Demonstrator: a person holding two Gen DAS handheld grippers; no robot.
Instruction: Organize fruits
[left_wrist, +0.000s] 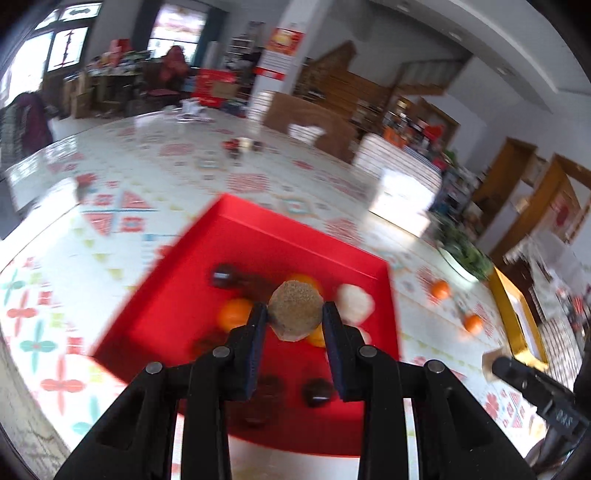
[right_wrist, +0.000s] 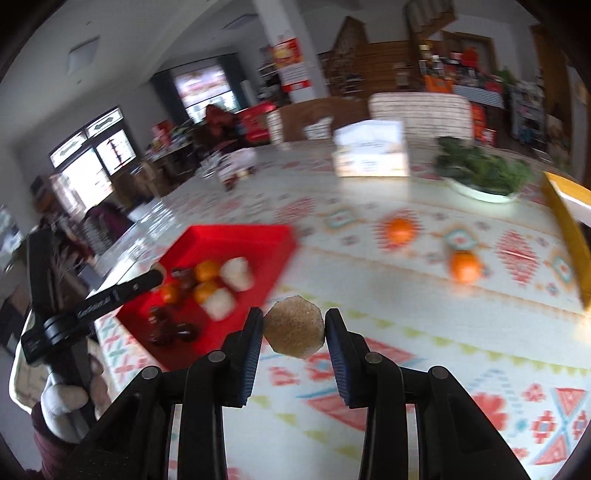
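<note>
My left gripper (left_wrist: 295, 314) is shut on a brown kiwi-like fruit (left_wrist: 295, 312) and holds it above the red tray (left_wrist: 258, 229). The tray holds oranges (left_wrist: 234, 313), white round fruits (left_wrist: 354, 303) and several dark fruits (left_wrist: 317, 392). My right gripper (right_wrist: 294, 328) is shut on another brown fruit (right_wrist: 294, 325) above the patterned tablecloth, right of the red tray (right_wrist: 236, 236). Two oranges lie loose on the cloth (right_wrist: 464, 266) (right_wrist: 399, 229); they also show in the left wrist view (left_wrist: 440, 289) (left_wrist: 473, 323). The left gripper shows in the right wrist view (right_wrist: 96, 299).
A yellow-rimmed tray (right_wrist: 569, 221) (left_wrist: 517, 325) stands at the right. A white bowl of greens (right_wrist: 480, 177) and a tissue box (right_wrist: 369, 153) sit further back. Small items (left_wrist: 242, 144) sit at the far side of the table.
</note>
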